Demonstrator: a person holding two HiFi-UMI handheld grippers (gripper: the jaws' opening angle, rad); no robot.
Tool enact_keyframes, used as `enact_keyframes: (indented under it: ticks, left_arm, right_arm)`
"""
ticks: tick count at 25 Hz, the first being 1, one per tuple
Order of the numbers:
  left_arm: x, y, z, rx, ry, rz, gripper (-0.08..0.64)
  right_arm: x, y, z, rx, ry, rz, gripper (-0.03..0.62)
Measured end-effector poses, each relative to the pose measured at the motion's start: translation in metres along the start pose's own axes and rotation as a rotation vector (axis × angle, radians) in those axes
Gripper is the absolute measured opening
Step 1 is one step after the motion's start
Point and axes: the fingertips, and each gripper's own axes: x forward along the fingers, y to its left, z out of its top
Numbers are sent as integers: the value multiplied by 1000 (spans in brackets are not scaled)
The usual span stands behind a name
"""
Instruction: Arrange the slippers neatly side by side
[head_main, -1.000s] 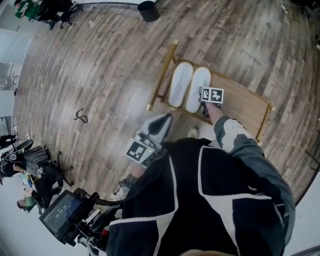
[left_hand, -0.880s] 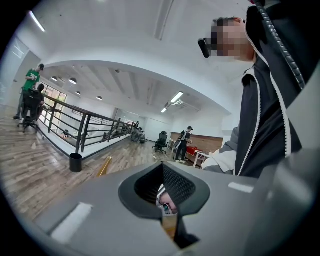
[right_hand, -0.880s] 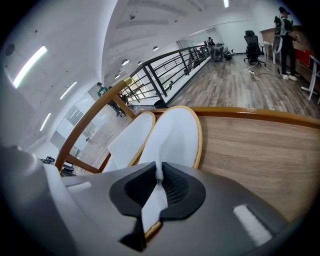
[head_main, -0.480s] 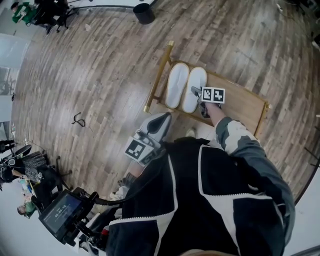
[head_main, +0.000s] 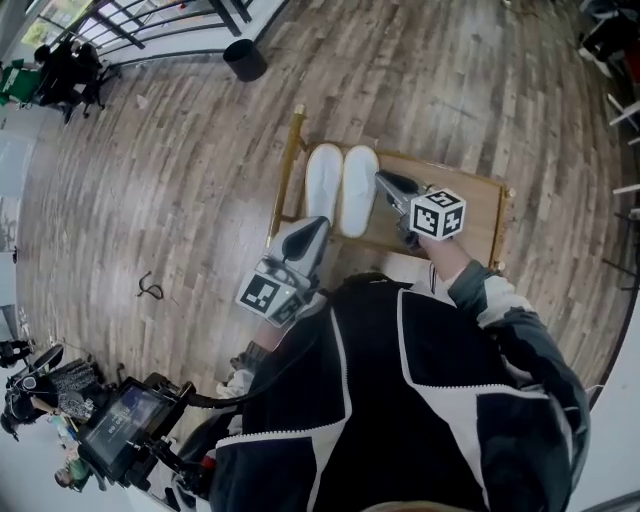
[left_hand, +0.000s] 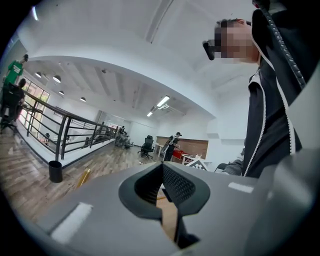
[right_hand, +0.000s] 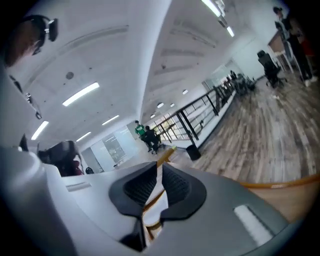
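The two white slippers lie side by side and touching on the left end of a low wooden counter. Their toes point away from the person, and they sit close beside the counter's gold-coloured rail. The counter stands on a plank floor, with a black bin well beyond it. The right gripper is over the counter, and in the head view its tips show just beside the outer edge of the right-hand slipper. Its fingers have just been closing and now stand with only a narrow slit between them. Nothing is gripped: only a strip of white slipper and rail shows through the gap. The left gripper is near the person's body, off the near left corner of the counter, pointing roughly level. Its fingers are pressed together and empty.
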Motion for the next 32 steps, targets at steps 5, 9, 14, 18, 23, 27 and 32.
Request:
enact_keyframes:
  ticks: [5, 9, 14, 18, 23, 27, 32]
  left_arm:
    - [21, -14, 32, -6, -61, -74, 18]
    - [25, -20, 38, 5, -64, -91, 18]
    - [26, -24, 33, -4, -54, -106, 18]
    - [25, -32, 27, -5, -32, -111, 18]
    - [29, -30, 25, 29, -17, -110, 18]
    - [31, -34, 33, 13, -41, -116, 18]
    - [27, -34, 28, 40, 0, -90, 18]
  right_arm:
    - [-75, 58, 58, -275, -188, 35, 4]
    - [-106, 86, 60, -352, -206, 40, 3]
    - [-115, 102, 47, -435, -196, 29, 3]
    - [-120, 106, 41, -464, -182, 27, 2]
    - [-122, 104, 49, -470, -204, 23, 2]
    - [-125, 103, 51, -472, -207, 31, 2]
    - [-125, 106, 47, -479, -209, 39, 2]
